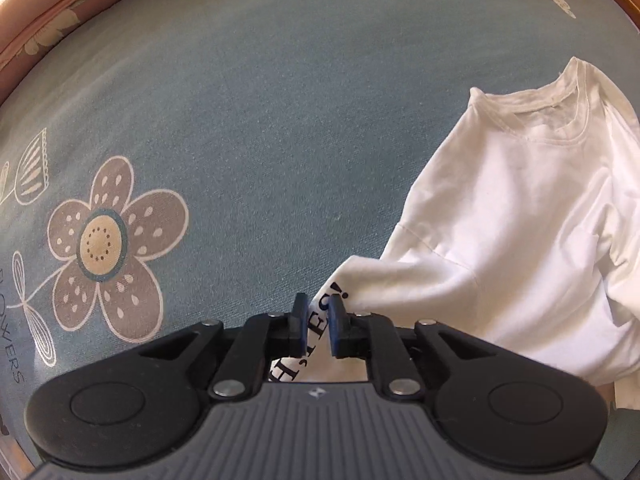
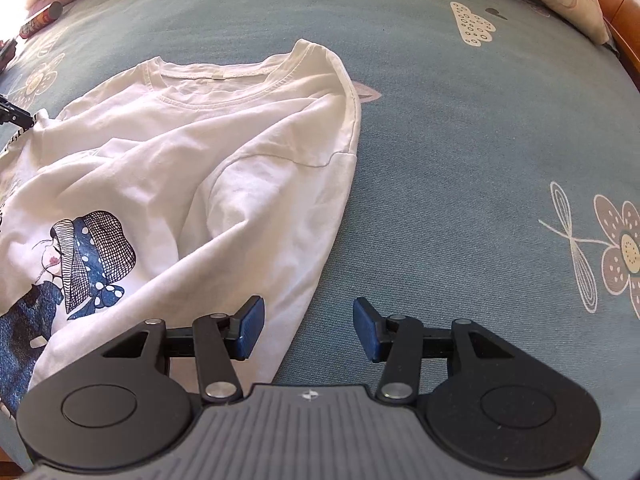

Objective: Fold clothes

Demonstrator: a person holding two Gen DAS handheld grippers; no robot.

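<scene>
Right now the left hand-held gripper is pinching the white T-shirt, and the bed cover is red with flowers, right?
Not quite: the bed cover is blue-grey with flowers, as the left wrist view shows. The left hand-held gripper is indeed pinching the white T-shirt.

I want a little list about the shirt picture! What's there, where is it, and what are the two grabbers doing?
garment: white T-shirt, rumpled, not yet folded
print: girl in a blue dotted headscarf on the front
surface: blue-grey flowered sheet
collar: lies at the far end
left hand-held gripper: shut on a bunched bit of the shirt with black lettering
right hand-held gripper: open, holding nothing, over the shirt's right edge
also there: a can at the sheet's far left
</scene>
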